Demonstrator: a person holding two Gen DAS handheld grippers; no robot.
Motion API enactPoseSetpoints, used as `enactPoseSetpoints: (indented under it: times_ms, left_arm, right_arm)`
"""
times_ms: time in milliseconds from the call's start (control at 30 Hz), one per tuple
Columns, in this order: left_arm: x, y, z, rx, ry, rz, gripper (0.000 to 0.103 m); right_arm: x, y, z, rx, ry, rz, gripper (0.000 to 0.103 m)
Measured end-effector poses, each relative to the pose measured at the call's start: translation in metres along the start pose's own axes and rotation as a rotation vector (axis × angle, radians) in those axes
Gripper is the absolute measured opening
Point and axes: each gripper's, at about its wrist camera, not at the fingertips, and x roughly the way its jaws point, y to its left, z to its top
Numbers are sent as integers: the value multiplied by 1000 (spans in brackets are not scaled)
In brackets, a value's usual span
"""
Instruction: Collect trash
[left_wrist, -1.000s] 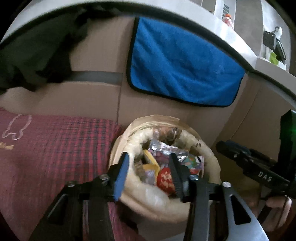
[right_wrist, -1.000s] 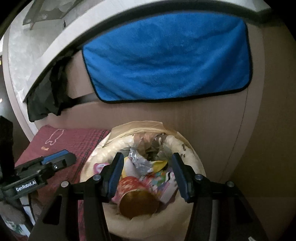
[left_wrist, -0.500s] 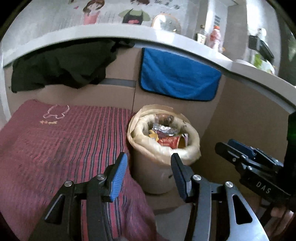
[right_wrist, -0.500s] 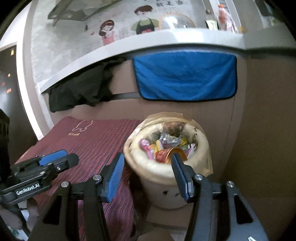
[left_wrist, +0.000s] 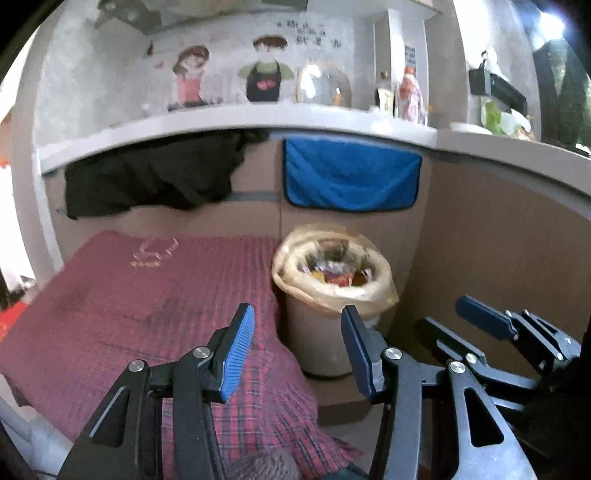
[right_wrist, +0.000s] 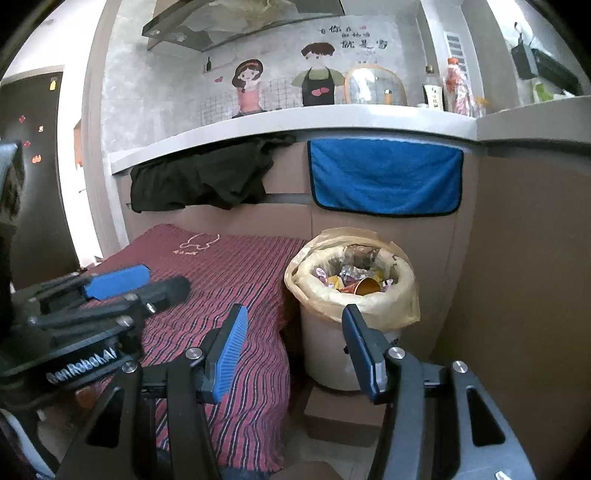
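Observation:
A white trash bin (left_wrist: 321, 332) (right_wrist: 332, 350) lined with a cream plastic bag (right_wrist: 391, 299) stands on the floor against brown cabinet fronts. It is filled with wrappers and a red-and-gold cup (right_wrist: 367, 285). My left gripper (left_wrist: 297, 314) is open and empty, well back from the bin, over the edge of the red cloth. In the right wrist view my right gripper (right_wrist: 293, 314) is open and empty too, with the bin just beyond its right finger. Each gripper shows in the other's view: the right gripper (left_wrist: 450, 317) low at the right edge, the left gripper (right_wrist: 147, 282) at the left.
A red striped cloth (left_wrist: 140, 302) (right_wrist: 236, 269) covers a low surface left of the bin. A blue towel (right_wrist: 384, 177) and a black garment (right_wrist: 199, 181) hang from the grey countertop (right_wrist: 295, 118), which carries bottles (right_wrist: 456, 88). Brown cabinet panels (right_wrist: 517, 258) close off the right.
Both grippers have pulled back and up from right over the bin's mouth. The bin now looks small and far, and the countertop and wall pictures have come into view.

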Motion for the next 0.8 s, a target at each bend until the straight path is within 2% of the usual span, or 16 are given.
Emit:
enactPoseSetpoints:
  times_ms: [133,300,467,800]
  left_arm:
    - [-20,1,4,20,-41,106,50]
    - [-29,4,6,18,-59,153,50]
    - [-31,5,6,21,-63,163,50]
    - [-26,8,6,11,-49,160,50]
  right_arm:
    - [-15,5,-3,29,-23,-22,51]
    - [-28,9,-4,38,-63,-54,51]
    - [-33,11,-2,35,-93,-70,51]
    - [-27,9,-2,41,-66,-52,51]
